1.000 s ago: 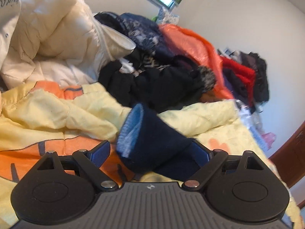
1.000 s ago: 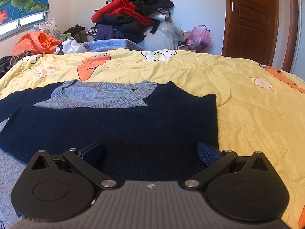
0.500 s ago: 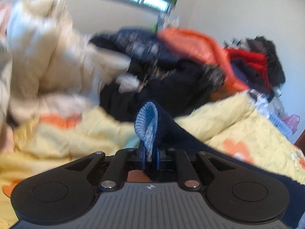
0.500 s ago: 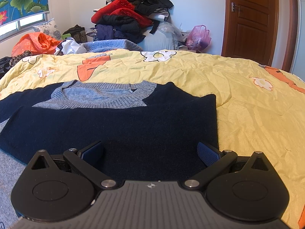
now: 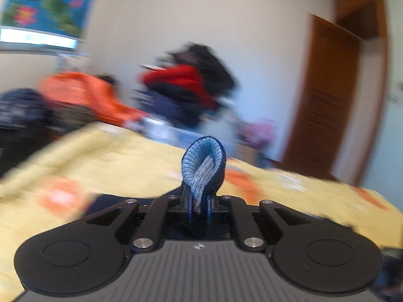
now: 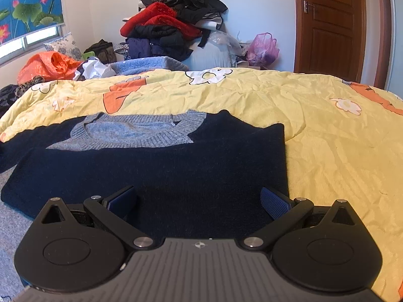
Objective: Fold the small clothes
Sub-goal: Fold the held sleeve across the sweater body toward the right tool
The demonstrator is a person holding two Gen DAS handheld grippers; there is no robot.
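A dark navy sweater with a light blue ribbed collar lies flat on the yellow bedspread in the right wrist view. My right gripper stands open just above its lower part, with nothing pinched between its blue pads. In the blurred left wrist view, my left gripper is shut on the sweater's sleeve cuff, whose light blue ribbing curls up above the pads. The sleeve's dark cloth trails down below the gripper.
A heap of red, black and navy clothes stands against the far wall. An orange bag and more garments lie at the bed's far left. A pink bag sits near the brown door. Bare bedspread stretches to the sweater's right.
My left gripper closed on the sleeve cuff and swung fast to the right, lifting it; its view went from the cream jacket pile to the door side. The right gripper stayed still and open.
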